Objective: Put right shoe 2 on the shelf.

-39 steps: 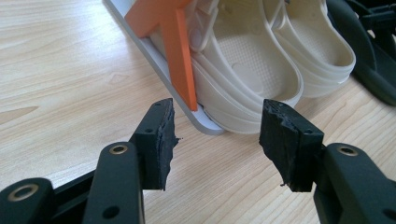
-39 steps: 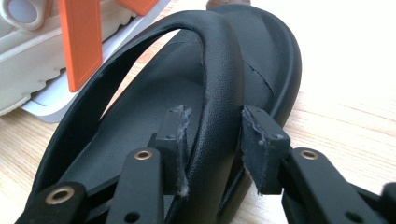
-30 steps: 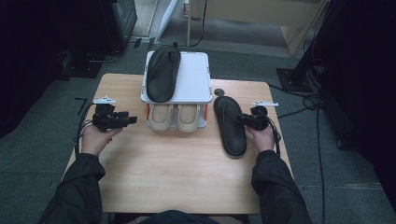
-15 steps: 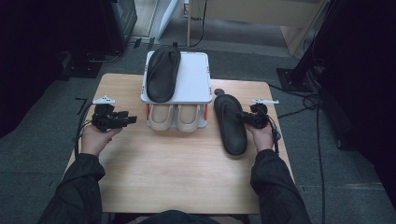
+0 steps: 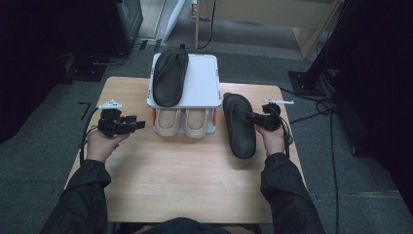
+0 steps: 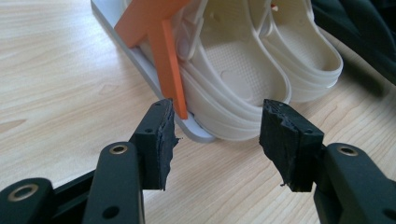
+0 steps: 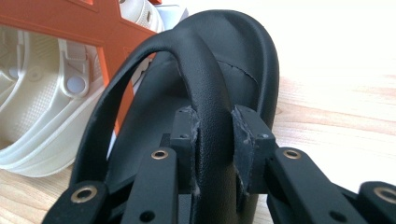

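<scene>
Rack point(image 5: 207, 83) shelf: cream clogs point(image 5: 182, 122) (black sandal point(image 5: 170, 78) atop)

place: lab/workshop | cues: grey carpet point(image 5: 44, 161), floor cables point(image 5: 336, 146), dark equipment stands point(image 5: 316, 73)

Dark long jacket sleeves point(image 5: 85, 197), matte black two-fingered left gripper point(image 6: 217, 140) and right gripper point(image 7: 217, 135), brass-ringed screws, worn black rubber pads point(image 6: 164, 135), trailing black cables point(image 5: 86, 141)

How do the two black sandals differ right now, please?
The black sandal on the rack lies flat on the white top shelf, untouched. The black sandal on the table sits right of the rack, its strap clamped by the right gripper. Both look like one matching pair, toes pointing away.
</scene>
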Demonstrator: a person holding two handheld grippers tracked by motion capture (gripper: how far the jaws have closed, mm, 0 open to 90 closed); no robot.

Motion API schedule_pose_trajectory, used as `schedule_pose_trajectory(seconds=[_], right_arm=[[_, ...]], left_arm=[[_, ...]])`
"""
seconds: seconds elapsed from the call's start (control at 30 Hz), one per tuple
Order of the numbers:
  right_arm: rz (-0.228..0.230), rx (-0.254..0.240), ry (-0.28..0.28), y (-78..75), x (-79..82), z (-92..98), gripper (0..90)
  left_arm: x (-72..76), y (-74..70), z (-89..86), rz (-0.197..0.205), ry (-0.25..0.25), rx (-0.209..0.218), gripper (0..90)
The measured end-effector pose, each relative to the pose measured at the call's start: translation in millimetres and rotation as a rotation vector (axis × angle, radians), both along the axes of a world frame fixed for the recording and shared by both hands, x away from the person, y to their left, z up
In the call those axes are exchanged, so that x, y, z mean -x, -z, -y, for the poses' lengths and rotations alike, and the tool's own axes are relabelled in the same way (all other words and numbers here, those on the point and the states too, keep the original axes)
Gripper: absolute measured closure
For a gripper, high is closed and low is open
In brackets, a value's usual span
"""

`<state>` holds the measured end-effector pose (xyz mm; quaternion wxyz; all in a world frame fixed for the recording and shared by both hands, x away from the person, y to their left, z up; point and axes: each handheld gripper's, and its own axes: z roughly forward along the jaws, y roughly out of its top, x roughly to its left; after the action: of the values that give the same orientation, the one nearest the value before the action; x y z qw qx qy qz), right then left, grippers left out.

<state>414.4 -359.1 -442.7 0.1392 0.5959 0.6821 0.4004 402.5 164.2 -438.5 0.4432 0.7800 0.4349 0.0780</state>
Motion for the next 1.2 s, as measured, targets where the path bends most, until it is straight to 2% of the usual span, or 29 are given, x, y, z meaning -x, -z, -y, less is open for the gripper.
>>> schedule_pose_trajectory(seconds=[0.13, 0.33, 0.47, 0.63, 0.73, 1.0, 1.1, 1.2], right_arm=[[-0.003, 0.017, -0.002, -10.5, -4.0, -0.8, 71.2], [0.006, 0.047, 0.007, -39.2, -9.8, -3.0, 71.1], [0.012, 0.042, 0.008, -57.7, -14.6, -4.6, 71.2], [0.043, 0.05, 0.006, -83.8, -20.4, -9.4, 71.2], [0.041, 0.056, 0.004, -95.6, -25.0, -12.5, 71.2], [0.071, 0.036, 0.007, -131.3, -38.1, -20.4, 71.1], [0.082, 0.041, 0.008, -142.5, -42.5, -25.3, 71.1], [0.084, 0.032, 0.005, -149.6, -46.9, -30.4, 71.1]], left_arm=[[-1.5, 0.6, -0.7, 0.0, 0.001, 0.007, 45.7], [-5.1, 1.7, 2.3, -0.002, 0.019, -0.008, 45.0], [-6.7, 1.7, 3.7, 0.003, 0.026, -0.008, 44.6], [-8.5, 0.9, 4.4, 0.003, 0.033, 0.004, 44.4], [-9.2, 0.7, 6.1, 0.005, 0.041, 0.002, 44.3], [-10.0, -0.1, 8.5, 0.011, 0.05, 0.005, 44.3], [-9.9, -1.4, 9.1, 0.035, 0.043, -0.006, 44.5], [-9.4, -3.2, 7.7, 0.046, 0.05, 0.011, 44.5]])
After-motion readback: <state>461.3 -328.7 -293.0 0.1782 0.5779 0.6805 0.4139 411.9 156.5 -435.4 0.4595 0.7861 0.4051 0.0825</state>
